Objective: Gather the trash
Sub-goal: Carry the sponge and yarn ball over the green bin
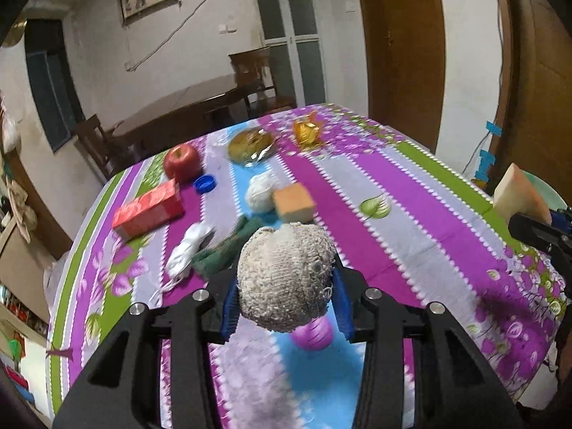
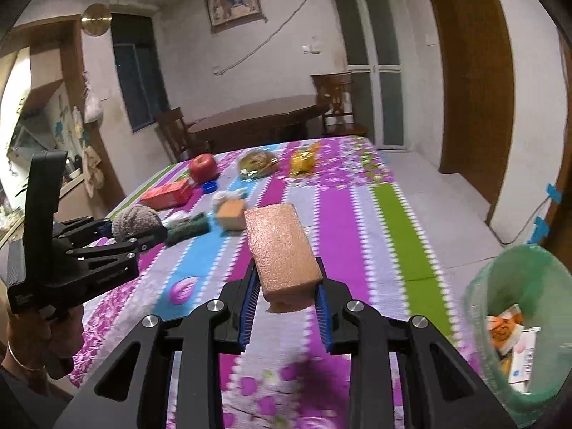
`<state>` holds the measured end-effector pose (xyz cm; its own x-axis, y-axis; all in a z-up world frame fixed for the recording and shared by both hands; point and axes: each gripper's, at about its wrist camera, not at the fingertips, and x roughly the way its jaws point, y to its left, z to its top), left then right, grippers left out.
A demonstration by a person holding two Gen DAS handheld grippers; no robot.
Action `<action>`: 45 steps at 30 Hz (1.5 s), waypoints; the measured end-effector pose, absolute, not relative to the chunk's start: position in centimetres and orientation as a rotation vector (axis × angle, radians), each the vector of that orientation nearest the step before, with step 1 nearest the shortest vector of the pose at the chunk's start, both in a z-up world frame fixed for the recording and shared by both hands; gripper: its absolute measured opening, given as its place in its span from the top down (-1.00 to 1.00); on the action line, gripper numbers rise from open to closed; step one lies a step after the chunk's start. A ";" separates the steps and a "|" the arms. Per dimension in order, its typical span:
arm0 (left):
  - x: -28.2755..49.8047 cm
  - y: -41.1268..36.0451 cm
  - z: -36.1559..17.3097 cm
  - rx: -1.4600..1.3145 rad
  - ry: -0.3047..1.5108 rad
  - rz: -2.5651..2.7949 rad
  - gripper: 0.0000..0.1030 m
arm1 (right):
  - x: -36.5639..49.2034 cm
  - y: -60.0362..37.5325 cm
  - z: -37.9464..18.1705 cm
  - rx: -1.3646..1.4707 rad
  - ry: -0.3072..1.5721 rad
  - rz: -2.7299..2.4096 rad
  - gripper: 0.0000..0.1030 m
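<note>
left gripper (image 1: 286, 307) jaws clamped on a grey knitted ball (image 1: 286, 275), right gripper (image 2: 286, 307) jaws pinching an orange sponge (image 2: 282, 250), both above the striped worktop (image 1: 411, 221)

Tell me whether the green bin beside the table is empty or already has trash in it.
Not empty. The right wrist view looks into the green bin, where orange and white wrappers lie inside. How full cannot be told.

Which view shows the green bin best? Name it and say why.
The right wrist view: the green bin sits at lower right beside the table, its open mouth showing wrappers inside. The left wrist view shows only a sliver of its rim behind the sponge at the right edge.
</note>
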<state>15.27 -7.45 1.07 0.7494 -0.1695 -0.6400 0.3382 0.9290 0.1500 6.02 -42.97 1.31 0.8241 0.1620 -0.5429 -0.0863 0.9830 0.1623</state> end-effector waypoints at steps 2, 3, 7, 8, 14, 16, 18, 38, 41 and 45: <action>15.3 -8.7 1.3 0.278 0.663 -0.295 0.21 | 5.7 -44.3 1.7 0.139 0.580 0.107 0.41; 15.2 -9.2 1.4 0.283 0.660 -0.302 0.21 | 5.6 -44.9 1.9 0.141 0.576 0.096 0.41; 15.0 -12.2 1.8 0.312 0.644 -0.343 0.21 | 4.7 -47.5 2.6 0.150 0.563 0.045 0.41; 15.0 -12.9 1.9 0.318 0.640 -0.354 0.21 | 4.4 -48.0 2.7 0.152 0.561 0.034 0.41; 15.0 -17.6 2.6 0.351 0.619 -0.419 0.21 | 2.7 -52.3 3.3 0.171 0.552 -0.050 0.41; 15.0 -19.5 3.1 0.368 0.602 -0.442 0.21 | 1.9 -54.3 3.5 0.185 0.551 -0.092 0.41; 14.7 -21.2 3.4 0.380 0.586 -0.467 0.21 | 1.1 -55.8 3.7 0.190 0.548 -0.127 0.41; 13.1 -36.8 1.8 0.517 0.566 -0.727 0.21 | -4.0 -69.8 4.1 0.233 0.640 -0.427 0.41; 13.0 -38.3 1.3 0.533 0.576 -0.766 0.21 | -4.4 -71.3 3.3 0.248 0.668 -0.448 0.41; 12.8 -40.2 0.8 0.549 0.605 -0.827 0.21 | -5.2 -73.1 2.7 0.268 0.696 -0.467 0.41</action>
